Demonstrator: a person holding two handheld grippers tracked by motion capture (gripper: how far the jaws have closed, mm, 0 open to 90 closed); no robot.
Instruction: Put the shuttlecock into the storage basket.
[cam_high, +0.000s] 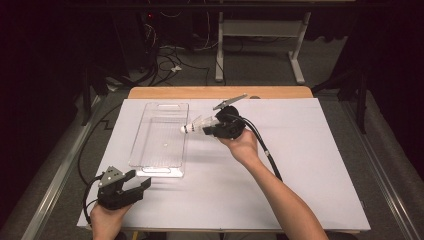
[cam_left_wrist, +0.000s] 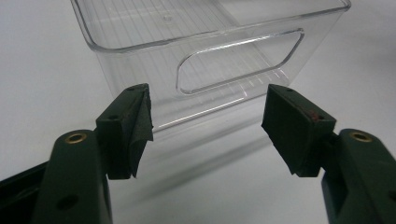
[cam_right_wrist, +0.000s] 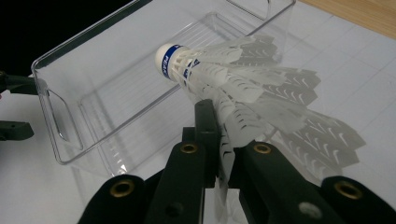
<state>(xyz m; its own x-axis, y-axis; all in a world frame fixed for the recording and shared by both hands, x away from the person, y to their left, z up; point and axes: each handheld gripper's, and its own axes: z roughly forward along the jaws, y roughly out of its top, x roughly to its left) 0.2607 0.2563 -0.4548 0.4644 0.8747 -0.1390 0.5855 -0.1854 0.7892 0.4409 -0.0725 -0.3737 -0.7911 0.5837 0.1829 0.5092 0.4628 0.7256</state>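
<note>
A white shuttlecock (cam_high: 196, 125) (cam_right_wrist: 219, 79) with a blue band on its cork is pinched by its feather skirt in my right gripper (cam_high: 212, 130) (cam_right_wrist: 223, 140), which is shut on it. Its cork points left, just over the right rim of a clear plastic bin (cam_high: 159, 140) (cam_right_wrist: 93, 88) (cam_left_wrist: 196, 51). The bin lies lengthwise on the white table sheet and looks empty. My left gripper (cam_high: 141, 182) (cam_left_wrist: 205, 126) rests near the table's front left, jaws wide open with nothing between them, facing the bin's near end with its handle slot.
A white sheet (cam_high: 310, 150) covers the table, with a wooden edge (cam_high: 220, 92) at the back. Cables trail from both grippers. Beyond the table stand a white desk frame (cam_high: 260, 45) and floor cables.
</note>
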